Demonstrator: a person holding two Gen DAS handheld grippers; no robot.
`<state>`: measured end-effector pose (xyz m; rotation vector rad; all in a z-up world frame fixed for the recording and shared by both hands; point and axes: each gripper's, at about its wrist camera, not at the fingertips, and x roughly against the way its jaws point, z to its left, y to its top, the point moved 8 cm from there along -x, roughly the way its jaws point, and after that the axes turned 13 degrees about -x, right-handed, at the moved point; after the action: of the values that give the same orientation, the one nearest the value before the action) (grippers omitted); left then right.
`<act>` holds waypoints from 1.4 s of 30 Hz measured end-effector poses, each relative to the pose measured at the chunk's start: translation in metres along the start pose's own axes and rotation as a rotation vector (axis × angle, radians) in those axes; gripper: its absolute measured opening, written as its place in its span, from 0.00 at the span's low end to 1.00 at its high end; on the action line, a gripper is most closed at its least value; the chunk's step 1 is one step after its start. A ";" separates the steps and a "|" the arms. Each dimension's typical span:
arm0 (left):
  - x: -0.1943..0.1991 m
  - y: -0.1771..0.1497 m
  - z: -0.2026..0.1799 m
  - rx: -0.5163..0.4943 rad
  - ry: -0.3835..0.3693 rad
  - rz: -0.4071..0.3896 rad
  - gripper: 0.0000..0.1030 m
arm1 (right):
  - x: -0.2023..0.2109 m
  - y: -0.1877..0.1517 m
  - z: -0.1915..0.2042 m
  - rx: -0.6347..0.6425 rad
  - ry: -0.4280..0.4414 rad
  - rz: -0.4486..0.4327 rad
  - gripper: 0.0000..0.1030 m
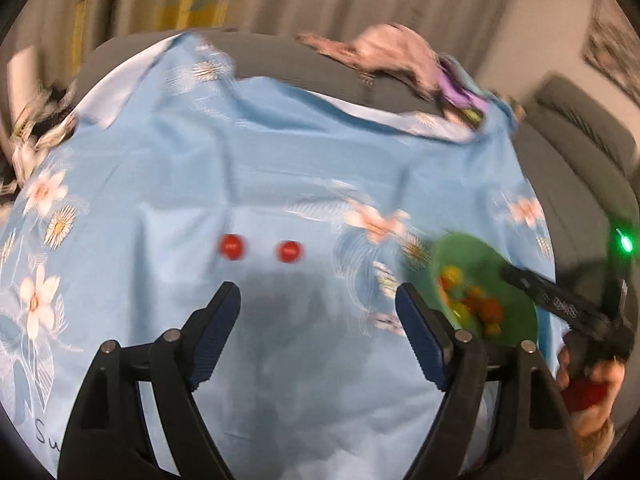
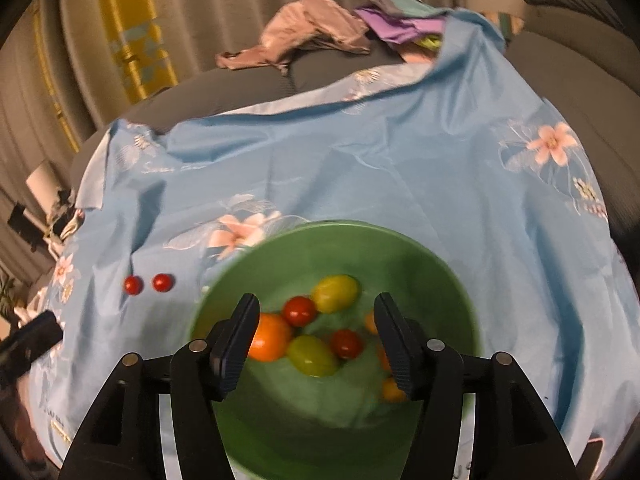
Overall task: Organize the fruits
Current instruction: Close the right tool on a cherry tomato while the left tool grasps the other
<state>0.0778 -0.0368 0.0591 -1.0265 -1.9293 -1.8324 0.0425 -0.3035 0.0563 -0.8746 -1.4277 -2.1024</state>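
Both tools were released and empty: the right tool (image 2: 316, 344) hung over the green bowl (image 2: 448, 280) of mixed fruits near the blue sheet's (image 2: 360, 168) right edge. Two red fruits (image 1: 232, 247) lay mid-sheet ahead of the left tool (image 1: 318, 320); nudged carelessly, they risked rolling away.

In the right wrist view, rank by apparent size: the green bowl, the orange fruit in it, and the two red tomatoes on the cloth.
1. green bowl
2. orange fruit
3. two red tomatoes: left red tomato and right red tomato look alike; they lie farther from the camera.
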 end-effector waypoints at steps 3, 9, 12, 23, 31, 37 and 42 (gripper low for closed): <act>-0.012 -0.003 0.033 0.078 0.015 0.029 0.78 | 0.002 -0.006 0.028 0.046 0.042 -0.007 0.58; -0.040 -0.008 0.063 0.170 -0.050 0.070 0.72 | -0.011 -0.030 0.106 0.149 0.208 0.079 0.58; -0.048 -0.010 0.077 0.256 -0.067 0.082 0.60 | -0.038 -0.039 0.143 0.124 0.280 0.193 0.58; -0.067 -0.009 0.096 0.327 -0.078 0.133 0.38 | -0.164 -0.047 0.180 0.057 0.070 0.354 0.43; -0.090 -0.004 0.096 0.333 -0.097 0.178 0.39 | -0.178 -0.047 0.176 0.076 0.046 0.368 0.32; -0.113 0.004 0.087 0.331 -0.097 0.218 0.39 | -0.132 -0.041 0.166 0.061 0.118 0.343 0.32; -0.133 0.003 0.084 0.294 -0.041 0.264 0.39 | -0.091 -0.043 0.160 0.101 0.166 0.280 0.32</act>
<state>0.1950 0.0040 -0.0368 -1.1597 -1.9076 -1.3505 0.1173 -0.1380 0.0054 -0.7899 -1.2363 -1.8329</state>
